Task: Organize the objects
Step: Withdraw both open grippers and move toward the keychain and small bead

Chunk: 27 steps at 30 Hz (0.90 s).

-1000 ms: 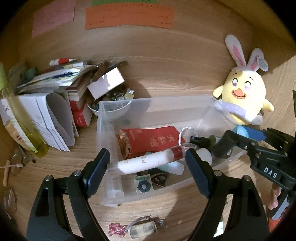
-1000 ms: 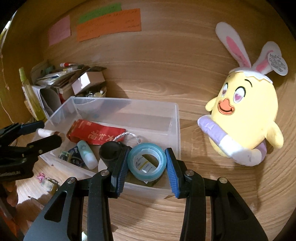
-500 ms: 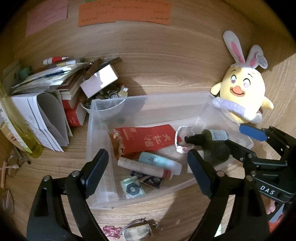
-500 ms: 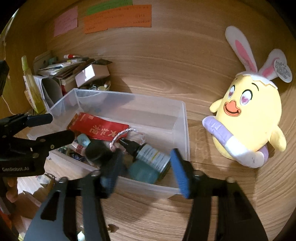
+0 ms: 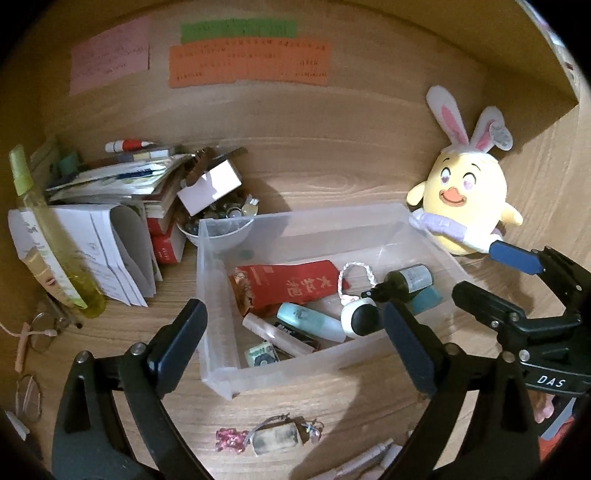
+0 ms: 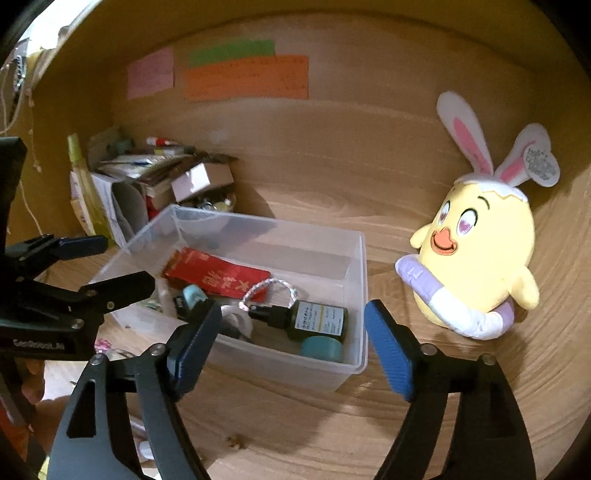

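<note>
My right gripper (image 6: 286,343) is opening, empty, having just dropped the tape roll (image 6: 320,349) into the clear bin (image 6: 356,280); my left gripper (image 5: 295,345) widens too, empty, freeing both for remaining clutter.

A clear plastic bin (image 5: 218,302) sits on a light wood-grain desk (image 5: 332,177). Inside it lie a red packet (image 5: 291,286) with gold lettering, a dark green bottle (image 6: 317,319) with a white label, and a pale blue tube (image 5: 306,319). To the right is a yellow plush chick (image 6: 480,266) with white-and-pink ears. On the far wall hang pink (image 5: 109,53), green (image 5: 238,29) and orange (image 5: 247,64) notes.
</note>
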{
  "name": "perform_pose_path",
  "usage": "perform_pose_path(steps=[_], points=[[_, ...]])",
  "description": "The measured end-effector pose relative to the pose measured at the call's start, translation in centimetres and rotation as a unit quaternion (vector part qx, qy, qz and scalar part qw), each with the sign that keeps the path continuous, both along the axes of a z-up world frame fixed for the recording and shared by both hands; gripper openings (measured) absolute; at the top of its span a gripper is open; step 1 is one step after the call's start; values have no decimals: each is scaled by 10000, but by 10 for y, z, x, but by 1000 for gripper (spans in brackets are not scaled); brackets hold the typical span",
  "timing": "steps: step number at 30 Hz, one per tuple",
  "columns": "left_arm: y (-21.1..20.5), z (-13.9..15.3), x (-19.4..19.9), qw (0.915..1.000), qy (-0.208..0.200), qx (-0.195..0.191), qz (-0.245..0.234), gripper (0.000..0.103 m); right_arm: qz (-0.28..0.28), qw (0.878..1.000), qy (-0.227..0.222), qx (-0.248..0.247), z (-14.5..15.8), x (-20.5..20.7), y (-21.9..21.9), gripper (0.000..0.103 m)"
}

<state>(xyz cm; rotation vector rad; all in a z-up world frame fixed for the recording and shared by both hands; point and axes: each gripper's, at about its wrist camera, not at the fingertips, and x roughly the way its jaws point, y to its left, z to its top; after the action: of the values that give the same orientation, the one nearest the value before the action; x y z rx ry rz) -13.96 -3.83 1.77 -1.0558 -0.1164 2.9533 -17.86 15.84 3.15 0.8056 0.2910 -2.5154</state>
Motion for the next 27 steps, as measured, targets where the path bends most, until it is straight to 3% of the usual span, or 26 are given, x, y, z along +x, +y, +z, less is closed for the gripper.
perform_pose_path(steps=[6,12,27], points=[[-2,13,22,9994,260,-219,44,100,23,9999,145,-48,7,18,4,78],[-4,13,40,9994,248,-225,35,101,103,9999,82,-90,4,28,4,78],[-7,-40,59,9990,-406,-174,72,101,191,9973,-705,67,-46,36,2,77]])
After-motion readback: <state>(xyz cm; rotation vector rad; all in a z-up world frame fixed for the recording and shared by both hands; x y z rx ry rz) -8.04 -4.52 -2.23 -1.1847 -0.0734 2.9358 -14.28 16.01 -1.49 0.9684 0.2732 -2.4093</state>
